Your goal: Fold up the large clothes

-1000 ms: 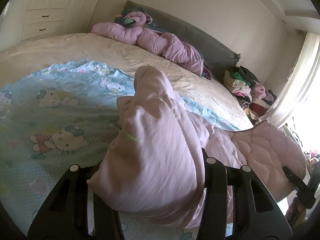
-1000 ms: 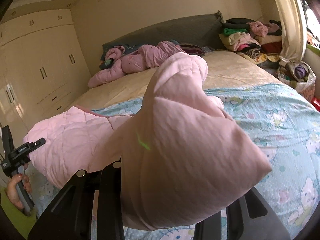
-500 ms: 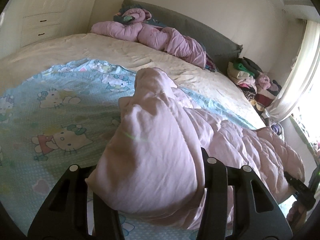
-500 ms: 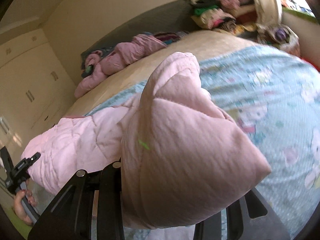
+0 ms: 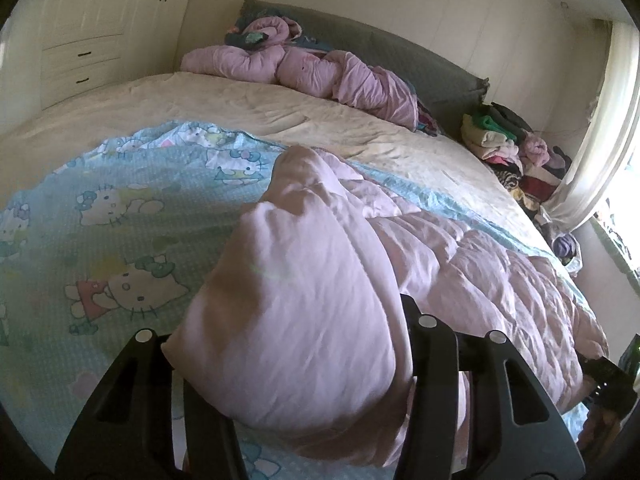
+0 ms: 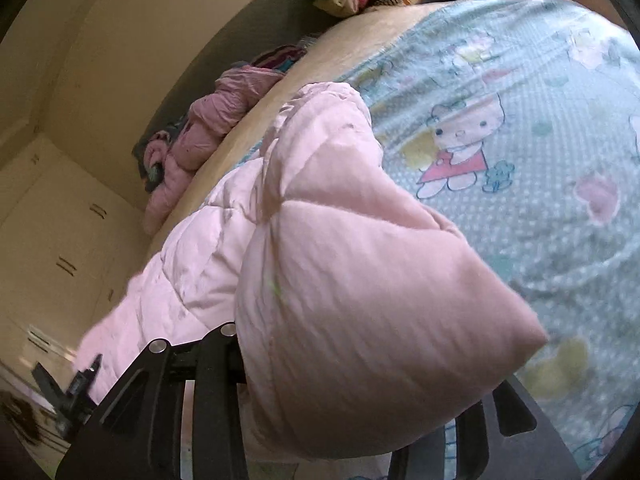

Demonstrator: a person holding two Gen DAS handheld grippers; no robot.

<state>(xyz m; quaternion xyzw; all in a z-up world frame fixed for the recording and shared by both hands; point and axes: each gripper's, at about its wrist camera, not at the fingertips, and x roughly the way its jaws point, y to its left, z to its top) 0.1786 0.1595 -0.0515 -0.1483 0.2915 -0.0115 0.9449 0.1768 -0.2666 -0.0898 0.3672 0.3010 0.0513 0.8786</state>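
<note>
A bedroom: white wardrobe (image 5: 80, 20) on the left wall, a wide bed with a cream sheet (image 5: 280, 112) and, spread over it, a blue cartoon-cat cover (image 5: 120, 216). Crumpled pink bedding (image 5: 320, 72) lies by the grey headboard (image 5: 400, 52), stacked clothes (image 5: 508, 140) off to the right. Up front, the left gripper (image 5: 304, 396) pinches a thick corner of the pink quilted garment (image 5: 480, 272), jaws easing apart. The garment stretches along the bed's near edge to the right gripper (image 6: 344, 408), likewise clamped on a bunched corner, jaws also loosening.
</note>
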